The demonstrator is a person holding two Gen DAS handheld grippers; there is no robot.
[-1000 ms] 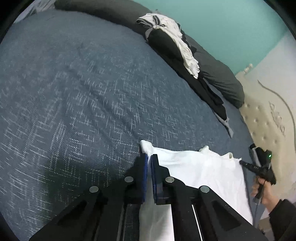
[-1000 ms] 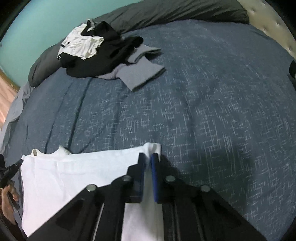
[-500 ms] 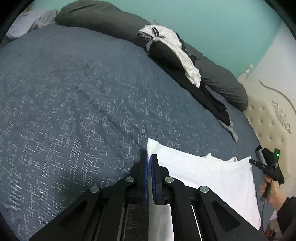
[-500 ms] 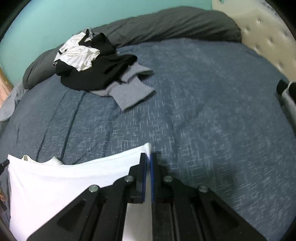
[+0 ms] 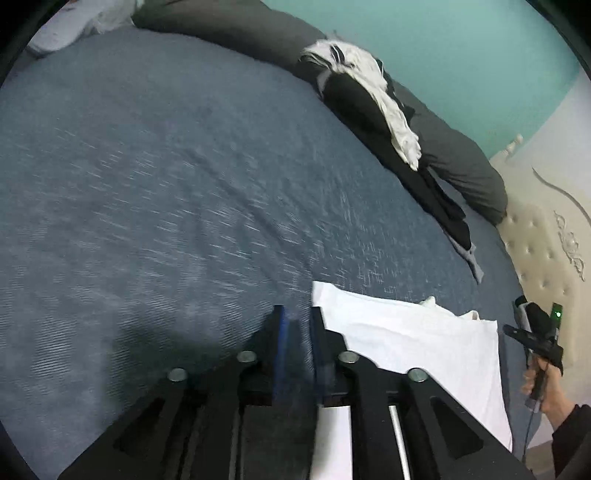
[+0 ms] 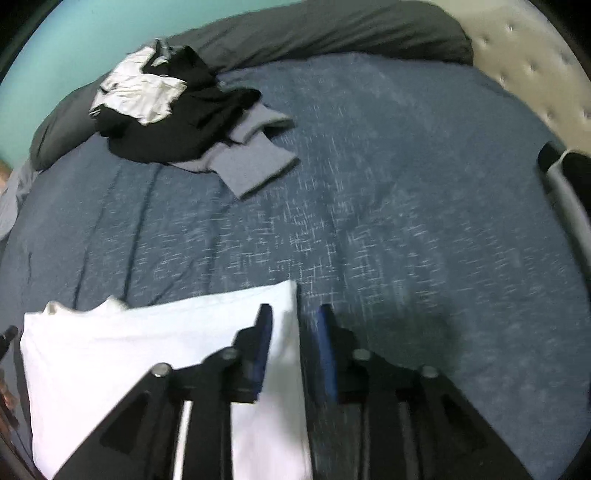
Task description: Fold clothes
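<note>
On the blue bed (image 6: 388, 184) the white shirt (image 6: 129, 354) lies flat near its front edge. Left gripper (image 5: 297, 317) has its jaws parted and empty, just off the shirt's left corner. Right gripper (image 6: 295, 317) has its jaws spread wider (holding nothing), straddling the shirt's right edge. A heap of dark clothes (image 6: 173, 107) sits well apart, by the grey pillows (image 6: 332, 33).

Both tongs now stand parted, where half a second ago each was pinched on a top corner of the white shirt (image 6: 147, 350). Left tongs (image 5: 297, 325): pads apart, shirt corner released, lying just right of them on the bed (image 5: 147, 184). Right tongs (image 6: 293, 328): wider gap, the shirt's edge lying loose between the pads, flat on the bed.
</note>
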